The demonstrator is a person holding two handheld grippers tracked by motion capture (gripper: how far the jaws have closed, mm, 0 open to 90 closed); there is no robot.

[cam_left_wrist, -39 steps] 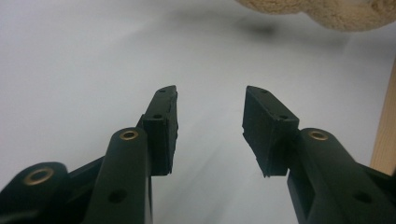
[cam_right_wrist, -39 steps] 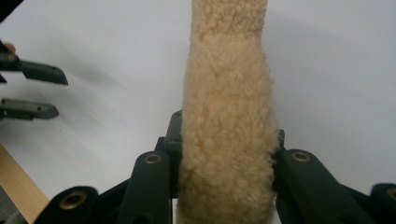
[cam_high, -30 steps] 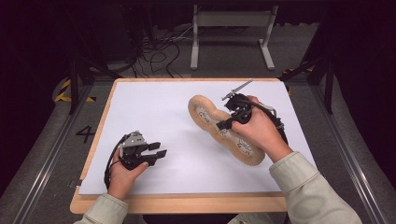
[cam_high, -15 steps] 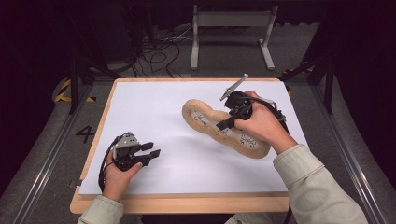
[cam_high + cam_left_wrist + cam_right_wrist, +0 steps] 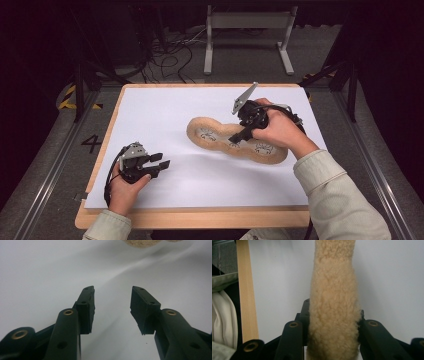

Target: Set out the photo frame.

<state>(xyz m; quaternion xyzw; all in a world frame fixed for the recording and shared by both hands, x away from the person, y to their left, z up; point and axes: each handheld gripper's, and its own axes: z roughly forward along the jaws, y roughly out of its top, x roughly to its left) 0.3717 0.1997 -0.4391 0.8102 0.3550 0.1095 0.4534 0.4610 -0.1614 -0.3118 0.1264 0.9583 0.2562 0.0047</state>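
1. High view – a tan fleece plush toy [image 5: 235, 141], long and lobed with three printed round patches on top, lay across the right-centre of the white table sheet [image 5: 165, 107], its long axis running from centre toward the right edge. The right gripper [image 5: 241, 136] sat over the toy's middle, jaws clamped on it, with the right hand [image 5: 278, 129] wrapped around the gripper body and the grey three-cornered plate [image 5: 244, 97] sticking up behind.
2. High view – the left gripper [image 5: 161, 165] rested near the sheet's front-left corner, well apart from the toy, held by the left hand [image 5: 125, 187]; jaws pointed right, spread, nothing between them.
3. Left gripper view – both black pads [image 5: 86, 306] stood parted over bare white sheet, nothing gripped. A sliver of the toy's fuzzy edge [image 5: 142, 242] showed at the top of the frame, far off.
4. Right gripper view – the toy [image 5: 334, 302] ran straight up between the jaws, fleece squeezed by the pads on both sides – a firm grasp. The wooden table edge [image 5: 247, 290] ran up the left, with a pale sleeve [image 5: 222, 315] beside it.
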